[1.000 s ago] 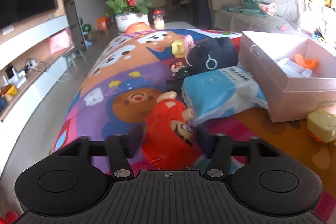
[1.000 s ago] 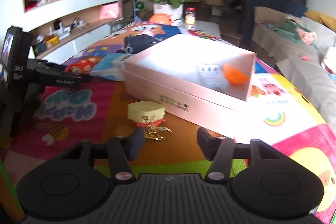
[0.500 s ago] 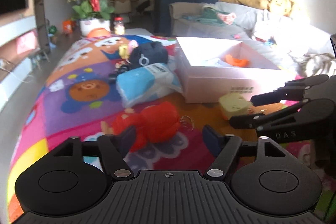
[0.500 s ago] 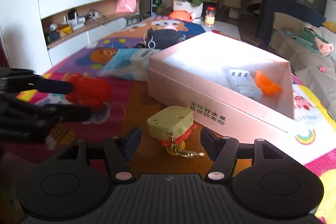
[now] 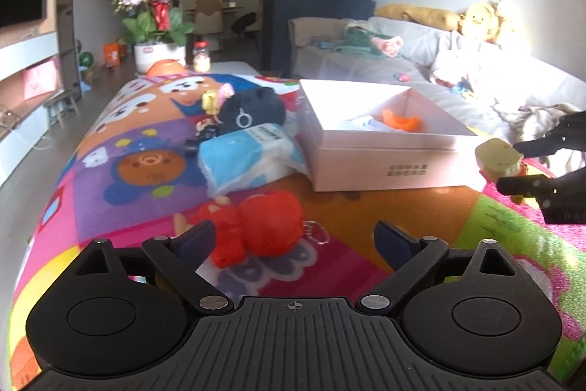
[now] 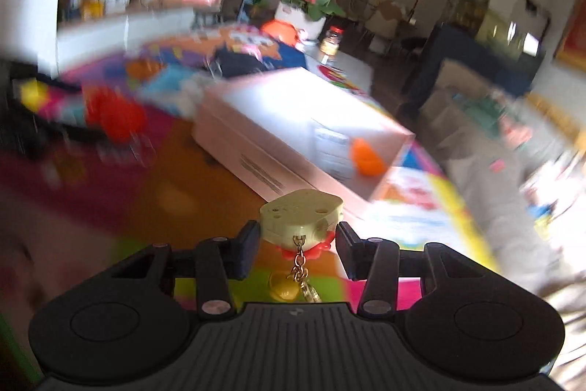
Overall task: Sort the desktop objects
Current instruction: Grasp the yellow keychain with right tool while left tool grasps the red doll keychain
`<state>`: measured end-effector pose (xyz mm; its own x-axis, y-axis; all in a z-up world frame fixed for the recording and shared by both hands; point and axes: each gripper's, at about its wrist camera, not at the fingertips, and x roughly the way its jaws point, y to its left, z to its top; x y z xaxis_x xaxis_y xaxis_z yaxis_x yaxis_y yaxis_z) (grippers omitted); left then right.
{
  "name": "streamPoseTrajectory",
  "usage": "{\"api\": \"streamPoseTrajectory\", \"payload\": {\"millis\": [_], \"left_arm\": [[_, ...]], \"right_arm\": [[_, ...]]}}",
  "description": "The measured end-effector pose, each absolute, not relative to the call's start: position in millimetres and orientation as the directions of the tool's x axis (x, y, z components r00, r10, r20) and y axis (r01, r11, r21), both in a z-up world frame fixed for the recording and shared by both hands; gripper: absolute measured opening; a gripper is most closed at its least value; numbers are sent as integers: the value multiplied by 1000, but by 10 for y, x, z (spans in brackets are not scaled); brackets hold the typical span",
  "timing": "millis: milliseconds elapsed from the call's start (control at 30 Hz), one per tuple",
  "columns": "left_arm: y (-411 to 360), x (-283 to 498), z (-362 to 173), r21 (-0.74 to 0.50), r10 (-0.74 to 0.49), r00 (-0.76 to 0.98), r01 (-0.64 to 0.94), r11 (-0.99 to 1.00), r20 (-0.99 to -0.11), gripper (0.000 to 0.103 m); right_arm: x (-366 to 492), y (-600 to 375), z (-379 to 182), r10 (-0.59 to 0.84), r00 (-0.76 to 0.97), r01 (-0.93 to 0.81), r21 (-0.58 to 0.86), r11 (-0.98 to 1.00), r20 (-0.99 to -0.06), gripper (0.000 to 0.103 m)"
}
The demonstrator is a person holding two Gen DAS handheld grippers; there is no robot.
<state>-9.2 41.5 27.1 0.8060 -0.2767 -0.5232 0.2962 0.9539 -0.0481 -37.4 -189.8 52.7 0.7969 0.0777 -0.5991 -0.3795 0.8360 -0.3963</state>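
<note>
A red plush doll (image 5: 256, 226) lies on the colourful mat just beyond my left gripper (image 5: 295, 240). That gripper's jaws are opening wide, and neither pad touches the doll. My right gripper (image 6: 298, 244) is closing on a pale yellow cheese keychain (image 6: 300, 213). Both pads press its sides, and its gold chain (image 6: 302, 266) hangs below. In the left wrist view the cheese keychain (image 5: 492, 154) hangs off the mat in the right gripper (image 5: 512, 165), beside the open pink box (image 5: 384, 163). In the blurred right wrist view the pink box (image 6: 256, 149) holds an orange piece (image 6: 366, 158).
A blue tissue pack (image 5: 249, 156), a black pouch (image 5: 252, 109) and small toys lie left of the box. A potted orchid (image 5: 159, 54) stands at the table's far end. A sofa with plush toys (image 5: 476, 21) runs along the right. A TV wall unit stands on the left.
My left gripper let go of the red doll, swung right and opened wide. My right gripper closed on the cheese keychain, lifted it off the mat and rolled.
</note>
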Motion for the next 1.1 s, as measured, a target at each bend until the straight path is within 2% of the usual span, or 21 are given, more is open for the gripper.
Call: {"api": "streamPoseTrajectory", "payload": {"millis": [100, 133, 200, 233, 300, 367, 567, 767, 833, 867, 900, 967, 1100], "left_arm": [[368, -63, 248, -62, -296, 799, 310, 949, -524, 97], [349, -47, 237, -65, -296, 796, 309, 949, -528, 97], [330, -48, 239, -61, -289, 796, 305, 951, -533, 97], [338, -68, 253, -55, -290, 798, 309, 950, -529, 97], [377, -101, 272, -40, -282, 805, 308, 951, -522, 100], [432, -91, 263, -30, -258, 809, 286, 958, -527, 100], [490, -12, 191, -60, -241, 791, 251, 966, -562, 100], [426, -24, 179, -52, -248, 784, 267, 962, -569, 100], [436, -13, 184, -44, -235, 788, 255, 966, -569, 101], [444, -1, 187, -38, -221, 792, 243, 969, -569, 101], [448, 22, 189, -31, -204, 796, 228, 973, -570, 101], [456, 106, 191, -16, -154, 800, 178, 984, -579, 101], [412, 326, 156, -5, -103, 782, 127, 992, -614, 103]], "right_arm": [[-415, -1792, 436, 20, 814, -392, -522, 758, -581, 46], [-398, -1741, 446, 51, 809, -407, -495, 768, -586, 46], [-361, -1695, 576, 213, 769, -481, -327, 814, -602, 48], [-348, -1701, 658, 293, 747, -514, -238, 824, -597, 53], [-344, -1755, 776, 384, 742, -534, -137, 835, -550, 74], [-326, -1821, 794, 384, 754, -515, -116, 850, -533, 78], [-209, -1977, 529, 326, 696, -449, -33, 893, -639, 78], [-162, -1800, 350, 350, 669, -443, 27, 896, -656, 86], [-61, -1709, 276, 332, 651, -434, 25, 901, -683, 85], [-20, -1675, 235, 319, 640, -431, 18, 902, -699, 75], [9, -1649, 198, 307, 626, -431, 10, 902, -716, 49], [33, -1648, 163, 296, 610, -424, 13, 906, -735, 46], [-87, -1750, 212, 301, 635, -410, 20, 912, -711, 45]]}}
